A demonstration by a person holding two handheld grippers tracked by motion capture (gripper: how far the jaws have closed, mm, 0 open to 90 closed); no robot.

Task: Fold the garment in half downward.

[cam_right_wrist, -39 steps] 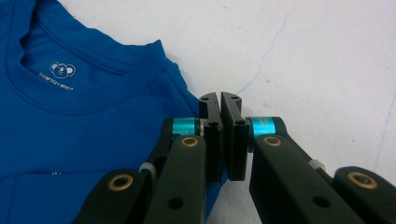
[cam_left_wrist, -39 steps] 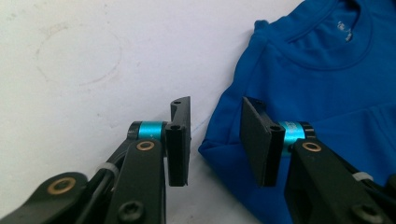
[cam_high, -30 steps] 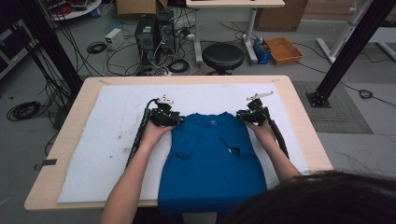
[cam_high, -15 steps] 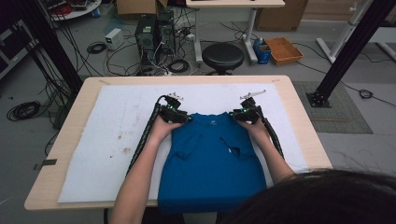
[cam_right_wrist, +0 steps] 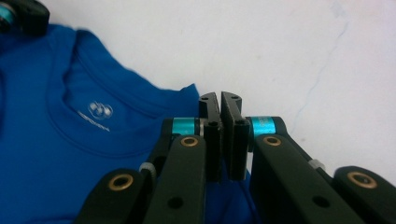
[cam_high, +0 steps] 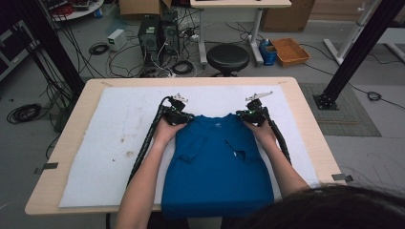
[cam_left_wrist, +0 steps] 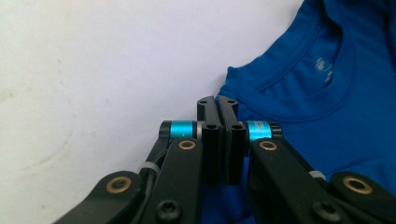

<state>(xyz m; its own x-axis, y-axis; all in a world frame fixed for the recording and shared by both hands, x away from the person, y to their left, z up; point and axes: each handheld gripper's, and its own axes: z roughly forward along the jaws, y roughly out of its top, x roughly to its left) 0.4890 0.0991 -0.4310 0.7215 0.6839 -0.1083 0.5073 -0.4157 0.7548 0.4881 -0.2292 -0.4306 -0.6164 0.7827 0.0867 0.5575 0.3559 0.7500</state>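
Shoulders pinned: our left hand-held gripper (cam_left_wrist: 218,105) and right hand-held gripper (cam_right_wrist: 220,100) have just closed, each pinching a shoulder corner of the blue T-shirt (cam_high: 217,162) lying flat on the worktop (cam_high: 305,100). We lift both evenly, keeping the collar taut.

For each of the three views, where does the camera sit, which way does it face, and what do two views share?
High view: above the person's side, facing forward and down on the table; forearms, both grippers.
Left gripper view: on the left gripper, facing the shirt shoulder; jaws shut.
Right gripper view: on the right gripper, facing the other shoulder; jaws shut.
Both gripper views share the shirt's collar.
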